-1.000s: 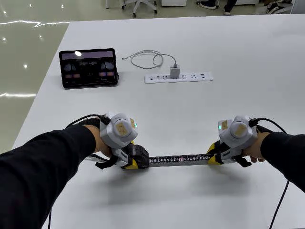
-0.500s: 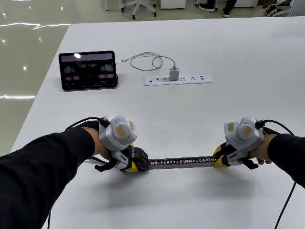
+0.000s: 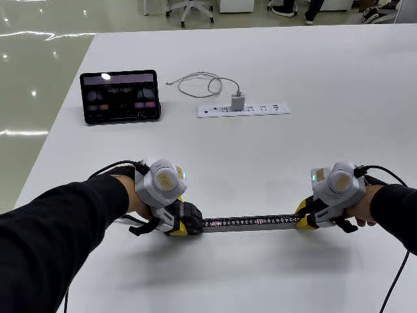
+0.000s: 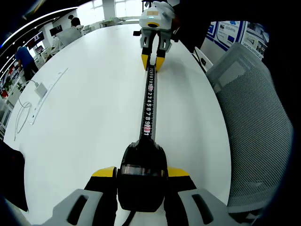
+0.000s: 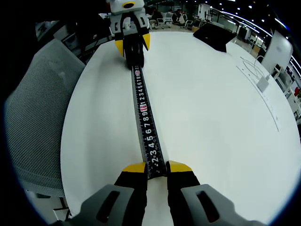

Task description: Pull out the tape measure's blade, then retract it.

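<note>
A broad white table (image 3: 273, 156) carries a dark tablet (image 3: 120, 96) at its far side. Near the front edge, the left tool (image 3: 183, 224) is clamped on the black-and-yellow tape measure case (image 3: 189, 214). The right tool (image 3: 303, 219) pinches the tip of its numbered steel blade (image 3: 251, 222), which lies stretched flat between them. Since a second ago the right tool has drawn further away, baring more blade.

Over the last 1 s the right gripper (image 3: 301, 222) has drawn farther away from the tape measure case (image 3: 189, 217), its jaws pinched on the blade's tip. The blade (image 3: 251, 222) now reaches out of the case a longer way than before.
</note>
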### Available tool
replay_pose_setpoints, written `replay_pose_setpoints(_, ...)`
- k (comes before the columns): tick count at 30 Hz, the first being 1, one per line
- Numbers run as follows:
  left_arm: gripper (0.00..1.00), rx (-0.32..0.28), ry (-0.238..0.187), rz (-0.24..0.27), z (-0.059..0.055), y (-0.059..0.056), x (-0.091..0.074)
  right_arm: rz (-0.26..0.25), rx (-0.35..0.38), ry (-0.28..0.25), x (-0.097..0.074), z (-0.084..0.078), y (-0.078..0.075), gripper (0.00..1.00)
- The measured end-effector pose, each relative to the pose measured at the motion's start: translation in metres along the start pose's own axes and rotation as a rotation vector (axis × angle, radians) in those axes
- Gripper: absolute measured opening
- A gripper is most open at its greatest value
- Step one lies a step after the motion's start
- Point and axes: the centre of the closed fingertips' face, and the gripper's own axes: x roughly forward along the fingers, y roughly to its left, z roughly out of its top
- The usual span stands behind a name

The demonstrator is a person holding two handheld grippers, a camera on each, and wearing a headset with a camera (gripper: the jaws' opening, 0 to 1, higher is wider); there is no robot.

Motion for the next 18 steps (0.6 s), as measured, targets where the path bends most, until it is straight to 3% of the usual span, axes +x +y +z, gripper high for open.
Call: replay_pose_setpoints(18, 0.34, -0.003, 0.001, 0.002, -0.0001, -0.0001, 0.0, -0.004, 0.0, 0.015, -0.0083, -0.0053, 0.001, 0.11)
